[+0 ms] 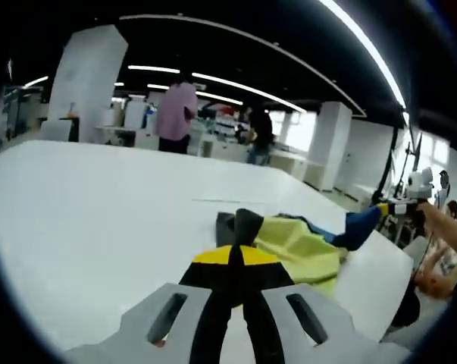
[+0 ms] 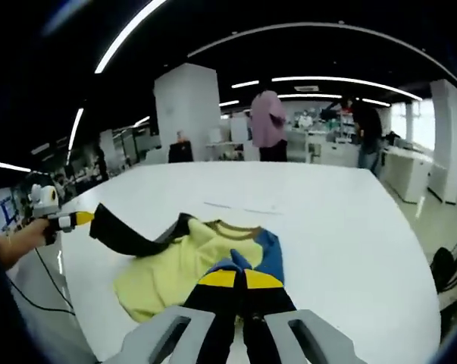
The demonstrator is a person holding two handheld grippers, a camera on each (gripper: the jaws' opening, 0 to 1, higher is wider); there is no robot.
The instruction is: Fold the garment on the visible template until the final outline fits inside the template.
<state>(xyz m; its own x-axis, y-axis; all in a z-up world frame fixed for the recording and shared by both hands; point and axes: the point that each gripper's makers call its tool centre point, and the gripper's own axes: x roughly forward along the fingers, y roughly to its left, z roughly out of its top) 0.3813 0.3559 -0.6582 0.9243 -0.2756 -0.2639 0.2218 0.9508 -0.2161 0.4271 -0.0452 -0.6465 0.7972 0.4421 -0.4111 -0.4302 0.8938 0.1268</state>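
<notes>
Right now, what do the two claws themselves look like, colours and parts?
Each claw has two black jaws with yellow tips, rising from a light grey slotted base: the left claw and the right claw. Seen from the other side, each shows a white body. A thin dark cable hangs under the left one.

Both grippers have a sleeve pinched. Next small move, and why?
Probably carry the black sleeve in the left gripper inward over the yellow shirt. It stretches out past the body, while the right gripper pinches the blue sleeve already lying on it.
</notes>
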